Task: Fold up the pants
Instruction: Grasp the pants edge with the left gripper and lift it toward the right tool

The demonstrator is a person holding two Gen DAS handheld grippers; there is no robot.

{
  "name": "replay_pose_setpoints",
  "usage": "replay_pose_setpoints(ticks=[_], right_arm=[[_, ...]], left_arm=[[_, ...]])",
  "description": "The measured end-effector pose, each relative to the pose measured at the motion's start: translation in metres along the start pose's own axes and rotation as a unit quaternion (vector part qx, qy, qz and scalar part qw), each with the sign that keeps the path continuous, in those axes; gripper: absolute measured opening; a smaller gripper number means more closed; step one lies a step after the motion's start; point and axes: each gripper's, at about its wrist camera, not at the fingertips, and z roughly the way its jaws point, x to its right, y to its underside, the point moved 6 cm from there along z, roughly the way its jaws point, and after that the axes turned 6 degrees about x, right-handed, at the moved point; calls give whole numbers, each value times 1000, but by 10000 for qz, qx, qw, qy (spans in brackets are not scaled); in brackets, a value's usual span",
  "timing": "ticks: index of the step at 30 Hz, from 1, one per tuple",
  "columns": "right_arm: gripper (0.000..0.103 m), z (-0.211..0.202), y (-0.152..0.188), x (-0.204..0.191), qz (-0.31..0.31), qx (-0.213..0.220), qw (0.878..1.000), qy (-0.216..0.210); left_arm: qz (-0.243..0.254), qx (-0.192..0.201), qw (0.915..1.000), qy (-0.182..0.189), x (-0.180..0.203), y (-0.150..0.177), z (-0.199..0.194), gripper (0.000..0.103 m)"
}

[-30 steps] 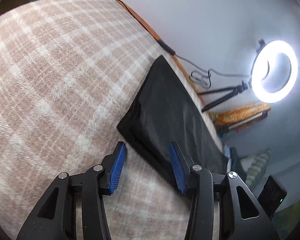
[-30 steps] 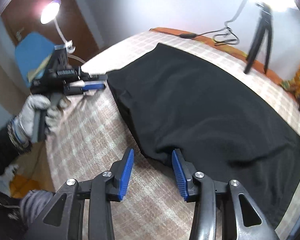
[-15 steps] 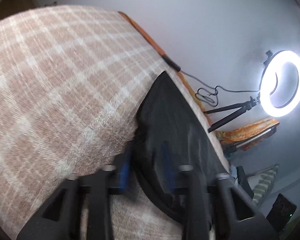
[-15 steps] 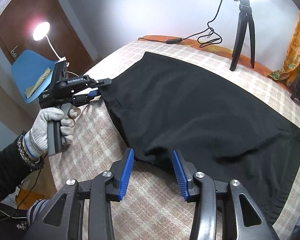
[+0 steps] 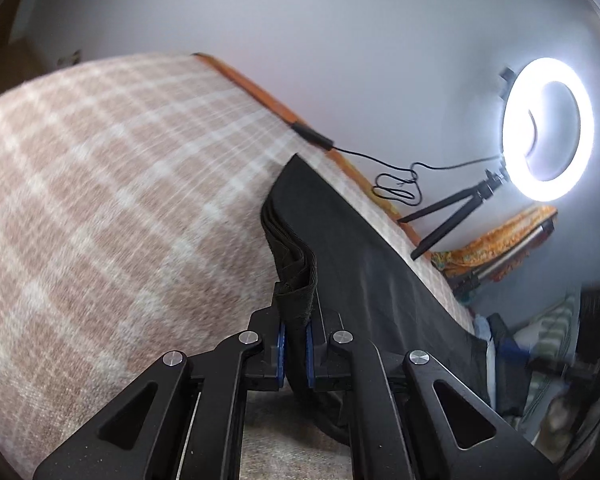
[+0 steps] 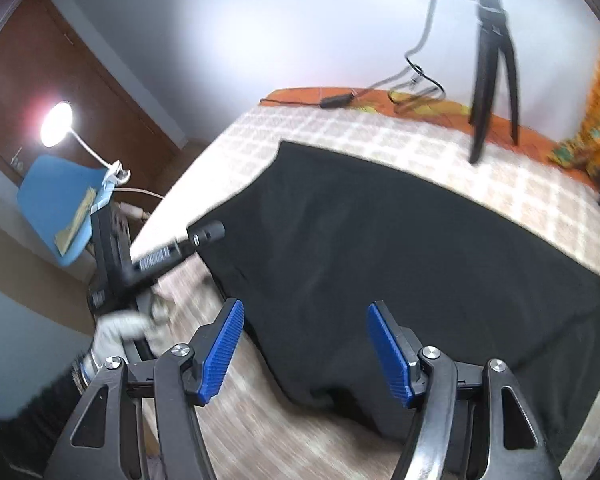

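Pants (image 6: 400, 248), black and already doubled leg over leg, lie flat across the middle of the checked bedspread (image 5: 112, 184), so I judge the lengthwise fold done and the crosswise folds left. My left gripper (image 5: 295, 344), at the bottom centre of its view, has pinched its blue pads tight on the layered hem end at one corner. My right gripper (image 6: 306, 350) has just been spreading its jaws and stands wide and empty above the near edge of the cloth, which it must grasp before I can carry that end over.
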Motion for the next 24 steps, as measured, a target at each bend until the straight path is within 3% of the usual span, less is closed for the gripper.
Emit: replay_pose_setpoints(ticks=[2,9,17,24], right_arm=[[74,11,-20,-9,32,-38,10000,-58],[74,73,-80,-30,203,-311,9993,-93],[74,148,-107,-49,-97,-753,9966,324],[72,185,-118,-57,-223,-921,9938,578]], left_arm=[[157,18,9999,34,4,0,0,5],[544,29,9983,207,15,4,1,5],[971,99,9947,324,29,10,2,5],[968,82,9945,397,29,12,3,5]])
